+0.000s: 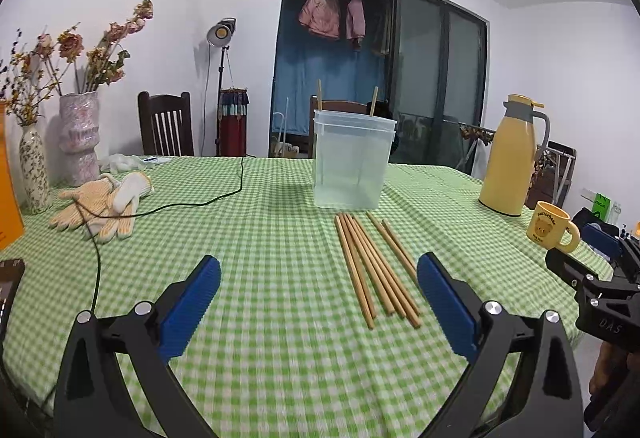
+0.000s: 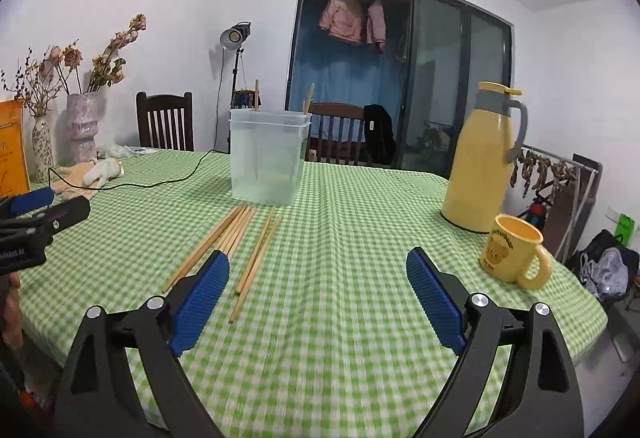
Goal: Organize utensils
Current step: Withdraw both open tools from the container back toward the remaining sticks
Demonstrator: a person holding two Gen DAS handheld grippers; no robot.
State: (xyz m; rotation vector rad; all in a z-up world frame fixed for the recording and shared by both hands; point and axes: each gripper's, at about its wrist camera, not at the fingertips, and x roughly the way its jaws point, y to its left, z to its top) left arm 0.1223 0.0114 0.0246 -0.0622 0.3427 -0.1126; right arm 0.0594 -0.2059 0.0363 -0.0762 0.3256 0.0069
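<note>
Both your grippers, left (image 1: 318,276) and right (image 2: 318,270), hover spread and empty, tilted slightly down over the tablecloth (image 1: 260,318); seven chopsticks (image 1: 372,266) lie flat, two more stand in the container (image 1: 352,158).

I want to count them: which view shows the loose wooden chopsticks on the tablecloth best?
The left wrist view: the wooden chopsticks lie fanned out, mostly unobstructed. In the right wrist view, a blue finger covers part of the chopsticks.

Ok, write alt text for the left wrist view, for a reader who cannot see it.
The left tool hangs open and empty over a green checked tablecloth, with loose wooden chopsticks lying just ahead near its right finger. Behind them stands a clear plastic container holding two chopsticks; a yellow thermos jug, a yellow bear mug and work gloves sit around.
</note>
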